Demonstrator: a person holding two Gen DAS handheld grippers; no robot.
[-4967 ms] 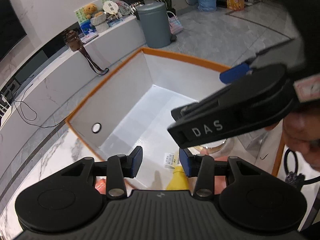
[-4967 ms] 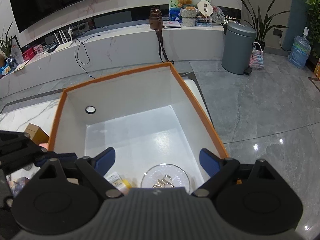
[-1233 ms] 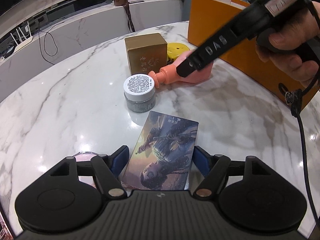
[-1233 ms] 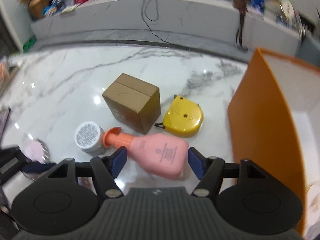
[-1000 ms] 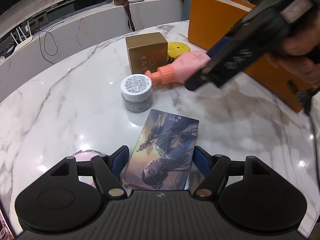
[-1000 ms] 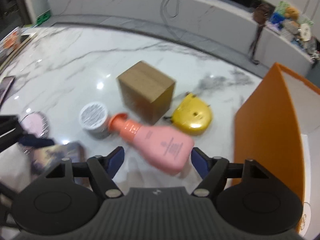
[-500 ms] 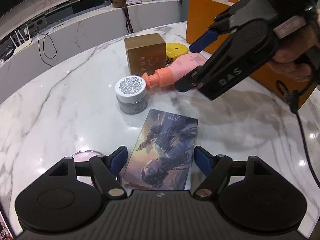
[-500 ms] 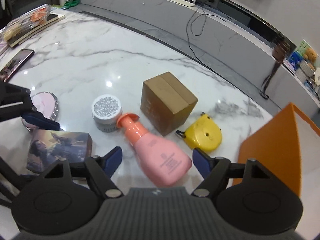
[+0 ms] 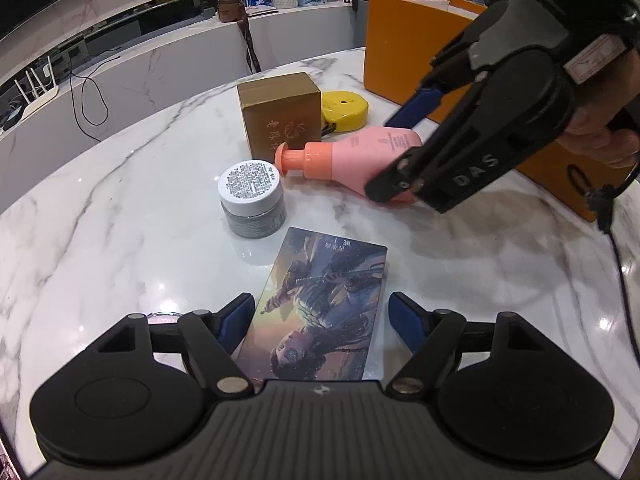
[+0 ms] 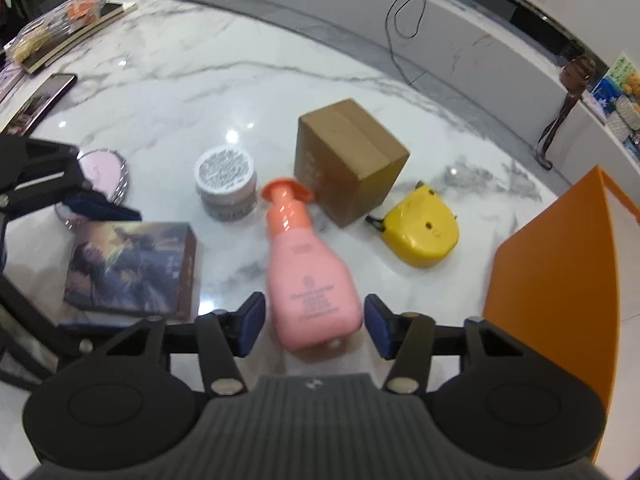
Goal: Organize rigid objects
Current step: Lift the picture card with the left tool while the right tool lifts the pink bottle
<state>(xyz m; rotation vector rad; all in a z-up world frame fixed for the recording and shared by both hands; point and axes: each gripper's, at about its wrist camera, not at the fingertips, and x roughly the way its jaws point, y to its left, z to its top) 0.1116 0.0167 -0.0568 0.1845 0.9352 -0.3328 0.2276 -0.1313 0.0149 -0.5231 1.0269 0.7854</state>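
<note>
A pink bottle (image 10: 308,276) with an orange cap lies on the marble table. My right gripper (image 10: 314,326) is open, its fingers on either side of the bottle's base; the bottle also shows in the left wrist view (image 9: 360,152). A flat illustrated box (image 9: 324,300) lies between the open fingers of my left gripper (image 9: 322,322); the right wrist view shows it too (image 10: 132,264). A white-lidded jar (image 9: 252,198), a gold cardboard box (image 9: 280,110) and a yellow tape measure (image 9: 344,110) stand beyond. The orange storage box (image 9: 416,48) stands at the right.
A pink round compact mirror (image 10: 104,176) lies left of the illustrated box, by my left gripper's finger. A phone (image 10: 44,96) and wrapped items (image 10: 64,28) lie at the table's far left edge. A low marble counter with cables runs behind the table.
Both grippers left the orange box and came down to the table. In the last second my right gripper swung around and closed in over the pink bottle's base. My left gripper stayed over the illustrated box.
</note>
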